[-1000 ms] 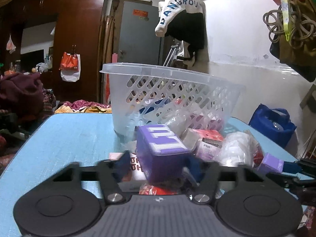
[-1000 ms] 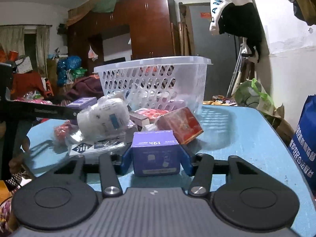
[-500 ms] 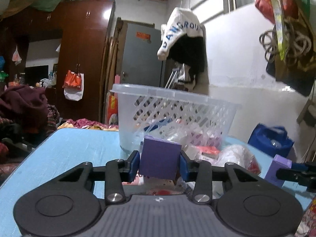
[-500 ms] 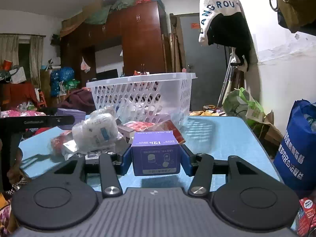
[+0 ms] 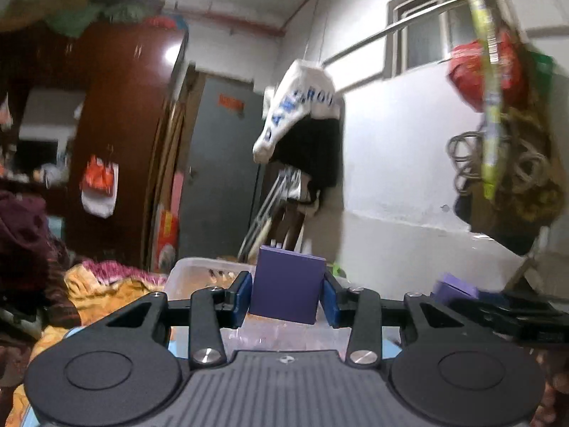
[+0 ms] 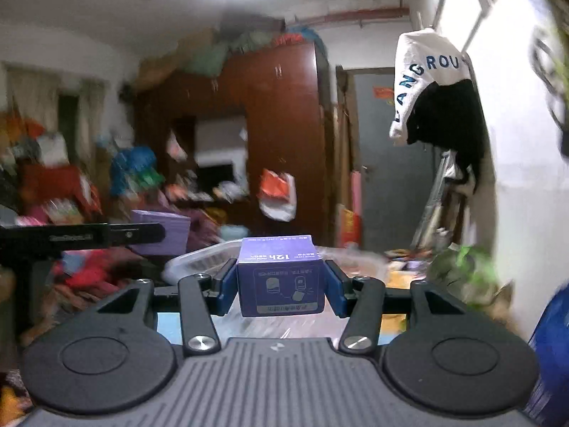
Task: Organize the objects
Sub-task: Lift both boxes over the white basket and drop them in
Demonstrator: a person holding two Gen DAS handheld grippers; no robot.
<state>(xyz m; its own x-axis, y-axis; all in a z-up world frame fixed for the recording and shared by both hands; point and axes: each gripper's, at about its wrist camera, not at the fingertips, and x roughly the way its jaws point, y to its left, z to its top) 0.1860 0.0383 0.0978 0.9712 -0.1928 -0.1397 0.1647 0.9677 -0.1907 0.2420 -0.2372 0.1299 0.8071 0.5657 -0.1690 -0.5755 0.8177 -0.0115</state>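
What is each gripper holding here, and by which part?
Left gripper: plain purple box, clamped by its side faces. Right gripper: printed purple box, also by its sides.

Box (image 5: 287,288) between left jaws, another box (image 6: 281,281) between right jaws, basket (image 5: 209,270) beyond both.

Plain purple box (image 5: 286,290), slightly tilted, clamped between blue pads of the left gripper (image 5: 287,299), above the clear plastic basket's rim (image 5: 199,267), second purple box (image 6: 281,279) printed "12h" with pictograms, upright, pinched in the right gripper (image 6: 281,290), basket rim (image 6: 199,256) behind it
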